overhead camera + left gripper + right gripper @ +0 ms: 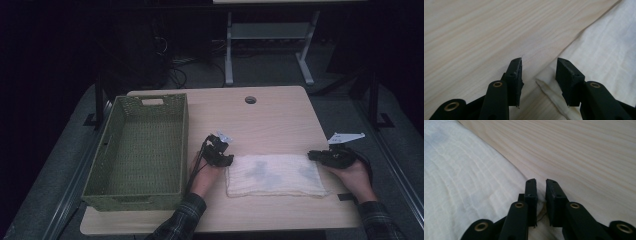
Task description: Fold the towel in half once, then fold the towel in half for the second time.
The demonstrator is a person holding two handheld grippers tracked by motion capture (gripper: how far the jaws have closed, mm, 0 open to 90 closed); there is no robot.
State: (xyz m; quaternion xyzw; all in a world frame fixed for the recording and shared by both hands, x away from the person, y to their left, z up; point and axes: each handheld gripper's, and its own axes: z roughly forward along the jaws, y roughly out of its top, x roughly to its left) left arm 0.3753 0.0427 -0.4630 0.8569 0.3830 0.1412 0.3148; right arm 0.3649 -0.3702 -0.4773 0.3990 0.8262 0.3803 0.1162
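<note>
Cloth (pixel 274 175) lies flat on the table (pixel 270 120) between your tools. Left tool (pixel 539 72) is half open astride its near corner, ready to pinch. Right tool (pixel 540 191) has narrowed to a slit over the opposite edge, seemingly nipping it.

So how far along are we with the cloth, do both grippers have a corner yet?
Done: the white cloth lies flat on the table. In hand: the left gripper straddles a corner with open jaws; the right gripper is nearly shut at the opposite edge, grip unclear. Left: lifting it; the green basket holds nothing.
</note>
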